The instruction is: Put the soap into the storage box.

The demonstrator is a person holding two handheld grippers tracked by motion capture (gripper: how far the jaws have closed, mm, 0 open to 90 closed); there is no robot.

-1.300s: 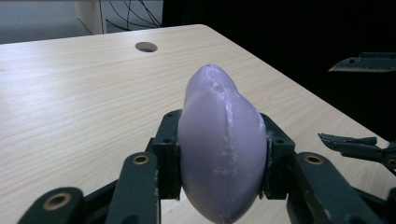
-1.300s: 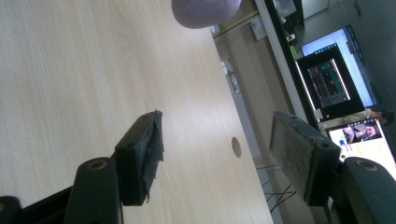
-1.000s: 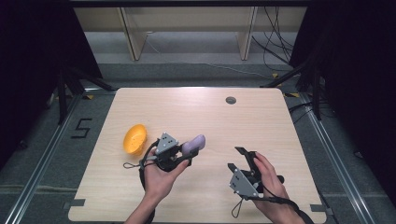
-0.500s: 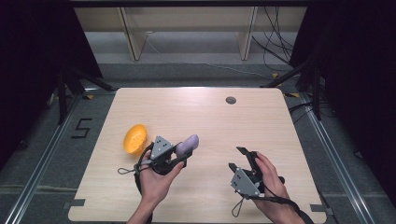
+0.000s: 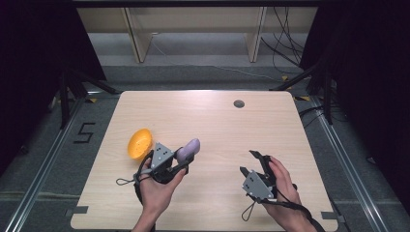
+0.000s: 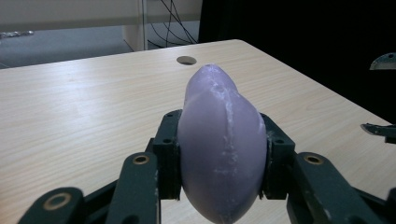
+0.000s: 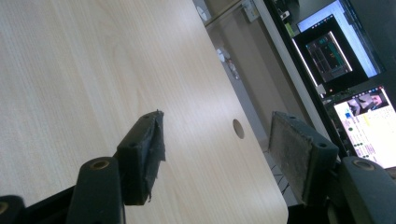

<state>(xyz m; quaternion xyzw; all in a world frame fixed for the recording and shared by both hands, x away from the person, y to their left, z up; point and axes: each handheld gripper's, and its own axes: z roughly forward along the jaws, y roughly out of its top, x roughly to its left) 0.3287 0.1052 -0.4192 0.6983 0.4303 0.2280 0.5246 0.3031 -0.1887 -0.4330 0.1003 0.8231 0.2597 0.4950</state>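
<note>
Shifted slightly toward frame left since the earlier frame: left gripper (image 5: pixel 181 162), jaws pinching the purple egg-shaped object (image 5: pixel 188 149) across its middle, long axis pointing up-right. Orange bowl (image 5: pixel 139 143) lies just left of it, nearest this hand. Right gripper (image 5: pixel 251 163), lower right, spread and empty, unmoved.

**A pale bench in a dark room**

A light wooden bench (image 5: pixel 208 121) with a round cable hole (image 5: pixel 239 103) stands on grey floor (image 5: pixel 43 145) marked with a black "5" (image 5: pixel 84 133). Pale wooden legs (image 5: pixel 135 38) rise beyond; black curtains flank both sides. Lit monitors (image 7: pixel 359 79) glow nearby.
</note>
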